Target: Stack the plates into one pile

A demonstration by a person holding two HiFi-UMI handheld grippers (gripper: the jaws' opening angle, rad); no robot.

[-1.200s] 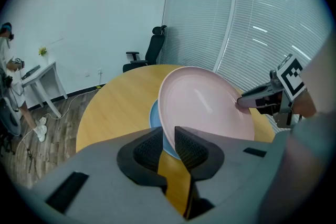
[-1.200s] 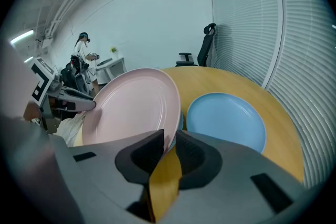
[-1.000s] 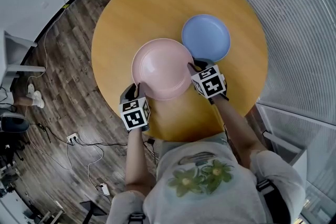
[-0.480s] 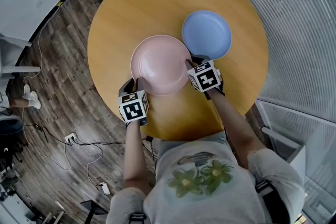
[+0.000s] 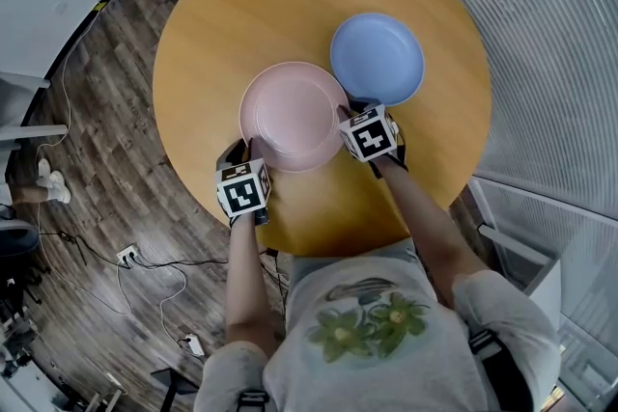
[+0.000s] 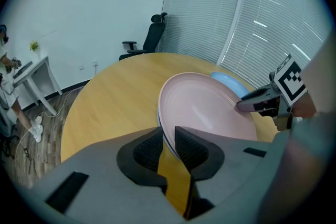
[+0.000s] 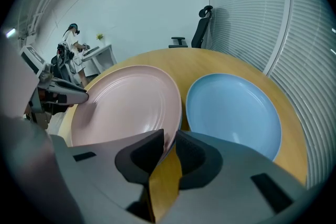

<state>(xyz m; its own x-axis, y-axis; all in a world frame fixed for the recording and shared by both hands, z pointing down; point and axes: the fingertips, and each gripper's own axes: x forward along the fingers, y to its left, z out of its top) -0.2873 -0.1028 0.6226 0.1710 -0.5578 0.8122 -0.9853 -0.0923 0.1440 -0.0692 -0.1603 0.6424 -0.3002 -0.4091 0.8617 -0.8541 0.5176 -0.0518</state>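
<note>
While the left hand-held gripper (image 5: pixel 253 150) pinches the rim of the pink plate (image 5: pixel 293 114) at about 7 o'clock and the right hand-held gripper (image 5: pixel 346 119) pinches it at 3 o'clock, each pair of jaws is closed only on the thin edge. The plate is over the middle of the counter (image 5: pixel 261 5); I cannot tell if it rests on it. The blue plate (image 5: pixel 377 58) lies on the counter at 2 o'clock from it, just beside.

Both grips are on the near half, so I think the far side at 11 o'clock can sink and the rim can slip from the pads. If one hand rises first, the plate tilts. If it travels too low toward 2 o'clock, its rim may knock the blue plate toward the counter edge.
</note>
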